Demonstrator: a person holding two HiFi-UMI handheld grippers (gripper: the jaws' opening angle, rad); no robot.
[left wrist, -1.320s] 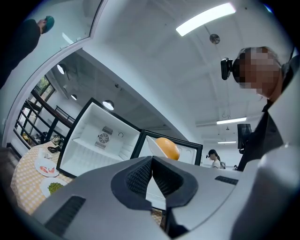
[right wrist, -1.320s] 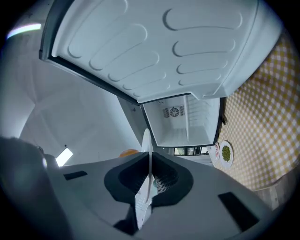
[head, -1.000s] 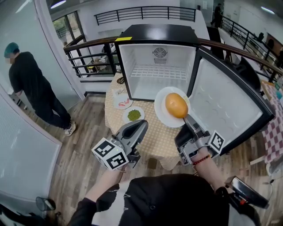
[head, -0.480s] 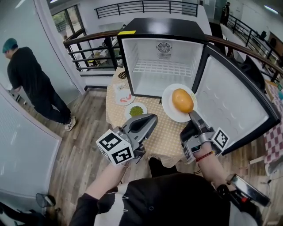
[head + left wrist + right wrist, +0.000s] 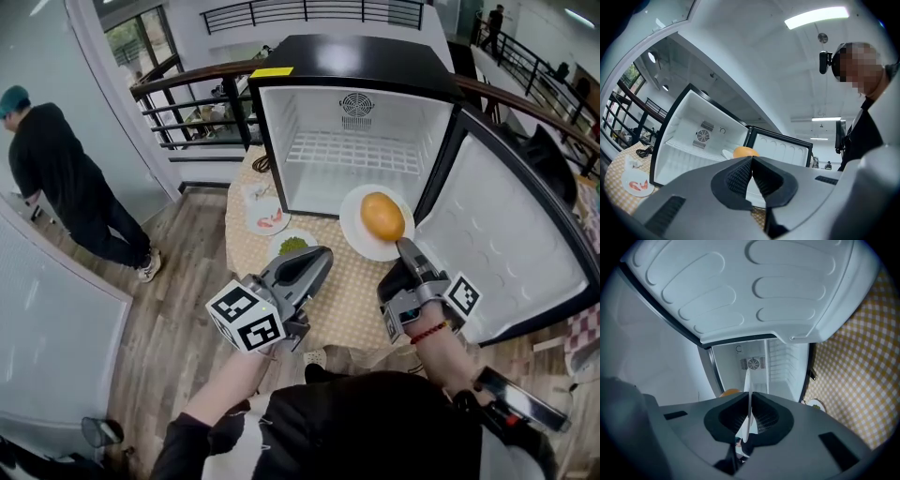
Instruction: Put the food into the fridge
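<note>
The round white plate (image 5: pixel 358 232) w/ an orange-yellow oval food item (image 5: pixel 382 216) on it was held in the air just in front of the open black-cased mini fridge (image 5: pixel 347 56), near the opening's 5 o'clock corner and above the yellow-checked counter (image 5: pixel 352 300). The R tool (image 5: pixel 405 247) was clamped on the plate's rim at its 6 o'clock edge. In the right gripper view the thin white edge was seen pinched between the pads. The L tool (image 5: pixel 322 255) was closed w/ nothing in it, pads together, at approx. 9 o'clock of the R tool, over the counter. No items were seen inside the white fridge cavity. A wire shelf (image 5: pixel 352 150) ran across it, and the door (image 5: pixel 497 253) was swung out toward 3 o'clock. Two small plates were left on the counter at 10–11 o'clock of the L tool, one w/ green food (image 5: pixel 293 246), one w/ pink-red food (image 5: pixel 270 217).

The plate was judged stiff, smooth and prob. breakable. Gripped at one rim point only, its load was cantilevered, so sagging or twisting was likely. The food item, rounded and unrestrained, was judged liable to roll or slide if tilted. The rim was judged the right hold, w/ the pads set deep over the lip, the plate kept level and the far edge led in first.
</note>
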